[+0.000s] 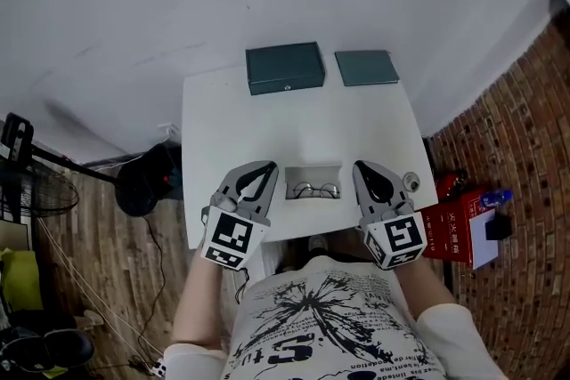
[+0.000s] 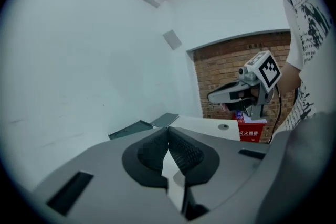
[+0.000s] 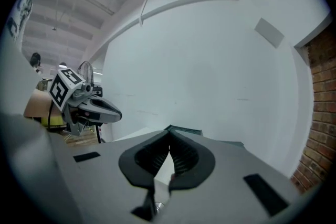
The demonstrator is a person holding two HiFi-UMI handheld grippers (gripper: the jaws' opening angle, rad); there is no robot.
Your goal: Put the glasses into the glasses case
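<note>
The left gripper (image 1: 265, 168) and right gripper (image 1: 363, 166) are shut and empty. The glasses (image 1: 313, 190) lie between them at the table's (image 1: 223, 120) near edge, easy to grab. The case (image 1: 285, 68) waits at the far edge.

The grey plastic left gripper (image 1: 269, 165) and the matching right gripper (image 1: 360, 165) are held nearly level in front of the torso (image 1: 325, 325), apart from each other and pointed forward. Both pairs of jaws are closed tip to tip, with nothing clamped between the ribbed black pads (image 2: 184, 152). The black-and-white marker cubes (image 1: 233, 238) are turned toward the body. The bare left forearm (image 1: 191, 307) and white-sleeved right arm (image 1: 450, 329) are tucked close.
</note>
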